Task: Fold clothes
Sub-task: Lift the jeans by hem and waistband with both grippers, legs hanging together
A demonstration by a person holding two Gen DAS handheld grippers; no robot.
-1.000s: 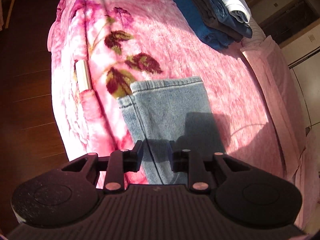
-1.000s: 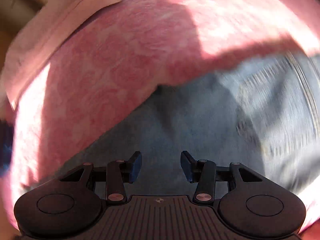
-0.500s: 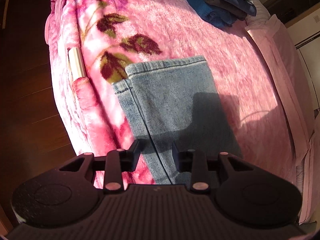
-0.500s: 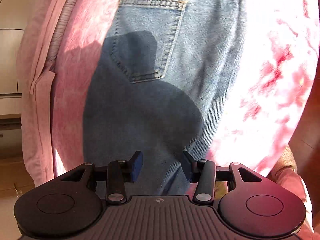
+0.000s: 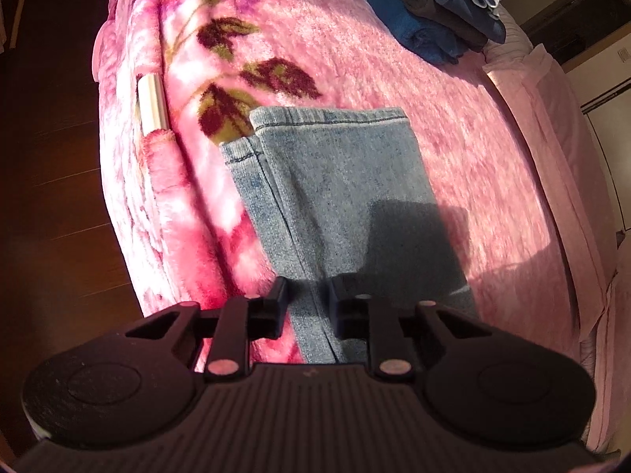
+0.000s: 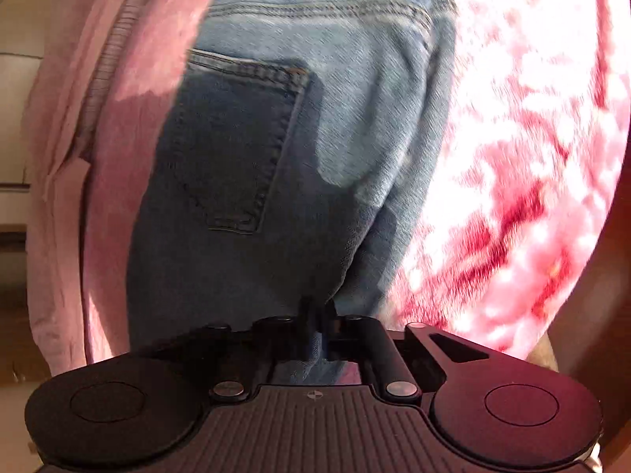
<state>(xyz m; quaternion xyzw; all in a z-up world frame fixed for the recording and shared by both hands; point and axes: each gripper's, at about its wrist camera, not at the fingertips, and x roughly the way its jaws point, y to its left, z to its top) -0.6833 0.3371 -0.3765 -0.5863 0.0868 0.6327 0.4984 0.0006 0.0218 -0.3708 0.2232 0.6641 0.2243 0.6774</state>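
A pair of light blue jeans (image 5: 347,197) lies flat on a pink floral blanket (image 5: 394,59), leg hems at the far end in the left wrist view. My left gripper (image 5: 307,299) hovers over the near left edge of the legs. Its jaws are closing, with a gap still showing and the denim side seam between them. The right wrist view shows the seat of the jeans (image 6: 355,98) and a back pocket (image 6: 236,146). My right gripper (image 6: 317,315) is shut, with a fold of denim pinched between its fingers below the pocket.
A stack of folded dark and blue clothes (image 5: 434,12) sits at the far end of the bed. Dark wooden floor (image 5: 47,157) lies beyond the bed's left edge. A paler pink sheet (image 5: 552,118) runs along the right side. A cream label (image 5: 152,102) hangs on the blanket's edge.
My right gripper swung over to the jeans' seat, came down close to the denim and shut on it. The left gripper's jaws have narrowed; its view hardly shifted.
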